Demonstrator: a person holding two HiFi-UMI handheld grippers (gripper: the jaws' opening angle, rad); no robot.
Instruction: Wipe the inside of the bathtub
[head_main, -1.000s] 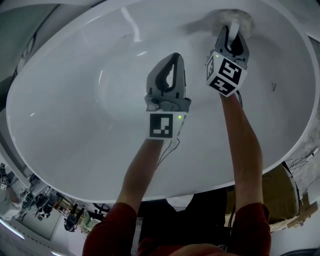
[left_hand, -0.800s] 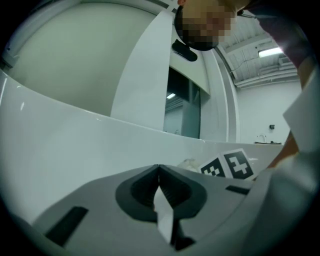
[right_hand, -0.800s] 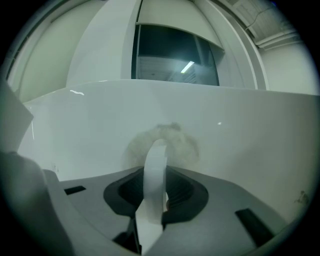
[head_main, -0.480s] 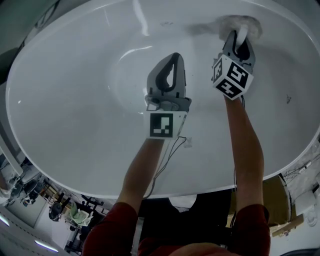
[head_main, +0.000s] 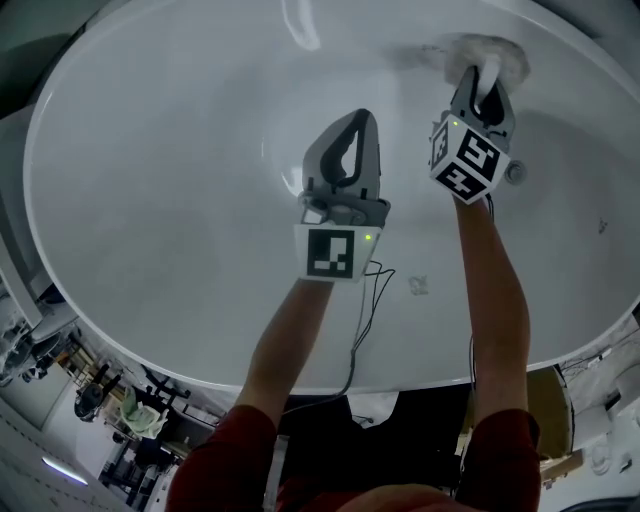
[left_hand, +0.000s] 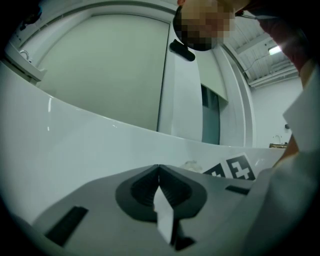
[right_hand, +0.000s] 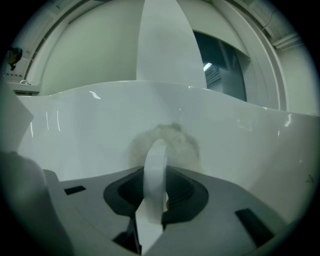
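Observation:
The white oval bathtub (head_main: 150, 200) fills the head view. A fluffy white wiping pad (head_main: 484, 50) lies pressed against the tub's far inner wall. Its white loop handle (right_hand: 155, 170) is clamped in my right gripper (head_main: 487, 78), which is shut on it. In the right gripper view the pad (right_hand: 172, 137) shows just beyond the jaws (right_hand: 156, 165). My left gripper (head_main: 356, 115) hovers over the tub's middle, left of the right one, shut with nothing in it. In the left gripper view (left_hand: 159, 167) it faces the tub wall (left_hand: 75, 145), with the right gripper's marker cube (left_hand: 232, 169) to its right.
A round drain (head_main: 515, 172) sits in the tub just right of my right gripper. A small pale scrap (head_main: 419, 285) lies on the tub floor. A thin cable (head_main: 365, 300) hangs from my left gripper. Workshop clutter (head_main: 120, 410) shows beyond the near rim.
The right gripper has slid the pad a little to the right along the far wall. The left gripper has kept its place and stayed shut. The drain has come into view.

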